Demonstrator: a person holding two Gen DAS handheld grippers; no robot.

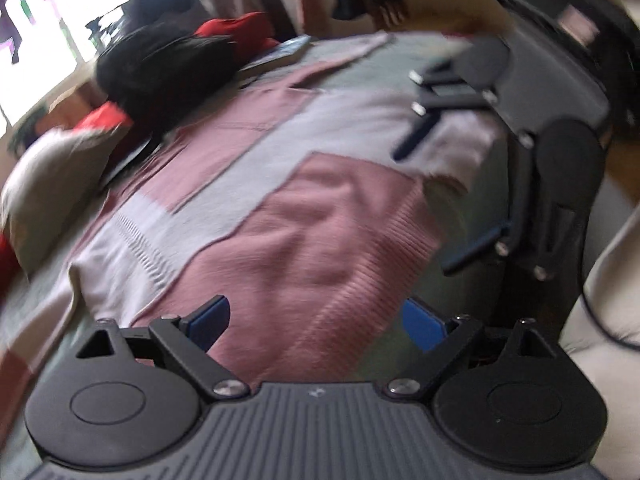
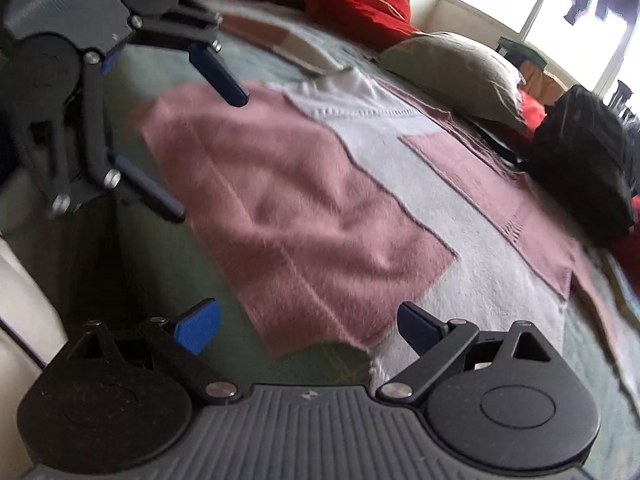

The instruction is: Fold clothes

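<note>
Your pink-and-grey sweater point(image 1: 304, 216) is lying spread on the green bedcover point(image 2: 168, 264), one pink panel lapped across its middle, so it's sitting flat for folding. You're hovering both tools above it: left gripper point(image 1: 316, 324) gaping, empty; right gripper point(image 2: 308, 324) likewise spread, gripping nothing.

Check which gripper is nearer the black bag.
Right, likely. Right gripper is at the sweater's edge, black bag off to its right; left gripper hovers past the sweater's opposite side.
</note>
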